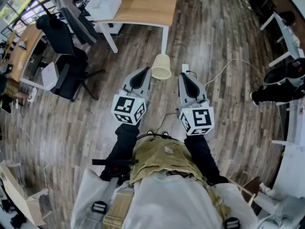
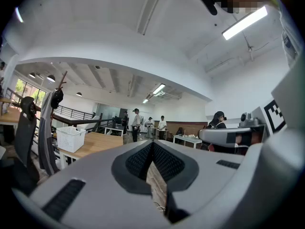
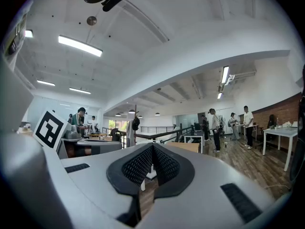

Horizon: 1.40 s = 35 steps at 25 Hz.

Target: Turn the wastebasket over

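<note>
A cream wastebasket (image 1: pixel 161 67) sits on the wooden floor just past my two grippers, in the gap between their tips. Its wider end faces me; I cannot tell which end is the open one. My left gripper (image 1: pixel 142 72) is just left of it, and my right gripper (image 1: pixel 185 75) just right of it; neither touches it. Both are shut on nothing. In the left gripper view the left gripper (image 2: pixel 152 144) has its pads meeting at the tip. The right gripper (image 3: pixel 152 148) looks the same in its own view. Both views look level across the office, and the wastebasket is outside them.
A wooden table (image 1: pixel 143 4) with white legs stands right behind the wastebasket, with a white crate (image 1: pixel 104 4) on top. A black office chair (image 1: pixel 66 56) is at the left. A white cable (image 1: pixel 224 70) runs over the floor at the right. People (image 2: pixel 136 123) stand far off.
</note>
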Motion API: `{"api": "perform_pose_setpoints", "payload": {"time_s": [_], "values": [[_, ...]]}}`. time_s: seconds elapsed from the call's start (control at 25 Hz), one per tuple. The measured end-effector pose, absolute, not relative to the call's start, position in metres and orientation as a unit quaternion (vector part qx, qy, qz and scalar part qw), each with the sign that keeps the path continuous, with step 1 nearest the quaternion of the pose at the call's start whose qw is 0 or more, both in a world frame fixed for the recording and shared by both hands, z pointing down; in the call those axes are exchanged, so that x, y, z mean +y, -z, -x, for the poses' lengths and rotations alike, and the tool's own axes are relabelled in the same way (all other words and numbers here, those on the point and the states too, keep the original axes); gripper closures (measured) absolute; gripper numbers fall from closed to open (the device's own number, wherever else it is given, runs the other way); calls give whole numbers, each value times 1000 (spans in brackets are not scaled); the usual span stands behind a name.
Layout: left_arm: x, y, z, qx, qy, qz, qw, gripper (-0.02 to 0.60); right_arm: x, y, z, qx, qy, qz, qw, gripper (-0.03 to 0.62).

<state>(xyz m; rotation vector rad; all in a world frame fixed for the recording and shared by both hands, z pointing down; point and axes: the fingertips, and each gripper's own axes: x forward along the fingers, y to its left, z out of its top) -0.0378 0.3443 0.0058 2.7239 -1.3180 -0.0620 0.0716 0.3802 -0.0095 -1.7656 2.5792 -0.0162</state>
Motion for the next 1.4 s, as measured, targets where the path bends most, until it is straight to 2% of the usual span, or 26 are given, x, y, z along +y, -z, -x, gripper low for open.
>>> {"api": "perform_pose_setpoints", "payload": {"time_s": [0.72, 1.4], "values": [[341, -16, 62, -427, 20, -902, 66, 580, 374, -5, -46, 822, 22, 568, -2, 574], [344, -48, 131, -441, 6, -892, 98, 580, 368, -38, 4, 823, 50, 566, -20, 574]]}}
